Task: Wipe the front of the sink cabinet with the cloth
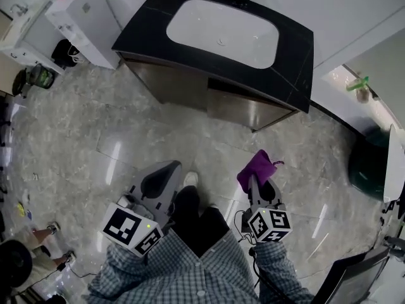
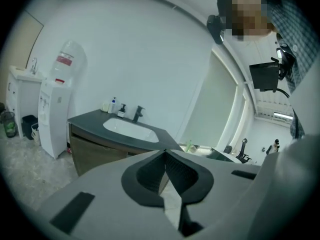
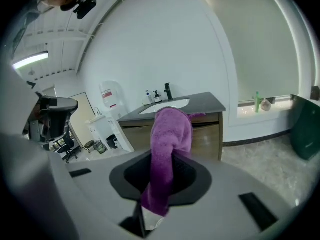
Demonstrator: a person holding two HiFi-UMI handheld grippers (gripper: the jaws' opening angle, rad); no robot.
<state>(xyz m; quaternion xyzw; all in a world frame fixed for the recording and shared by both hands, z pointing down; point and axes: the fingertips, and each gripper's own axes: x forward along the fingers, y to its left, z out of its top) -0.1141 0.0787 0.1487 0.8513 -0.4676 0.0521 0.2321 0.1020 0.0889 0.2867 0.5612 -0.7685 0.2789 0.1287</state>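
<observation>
- The left gripper [image 1: 159, 177] hangs low over the marble floor [image 1: 95, 125]. Its jaws meet at the tips with nothing between them.
- The sink cabinet [image 1: 180, 84] stands ahead, well apart from both grippers. It has a brown front under a black worktop [image 1: 297, 56] with a white basin [image 1: 221, 33].
- The right gripper [image 1: 258, 185] is clamped on the purple cloth [image 3: 169, 144]. The cloth runs up between the jaws and flops forward past their tips in a rounded bunch.
- The cloth looks fuzzy, light and limp, so it will likely fold and bunch rather than hold a flat face.
- The present grip, partway along its length, seems sound. The free bunch ahead of the tips can serve as the pad, keeping the hard jaws off the cabinet front.
</observation>
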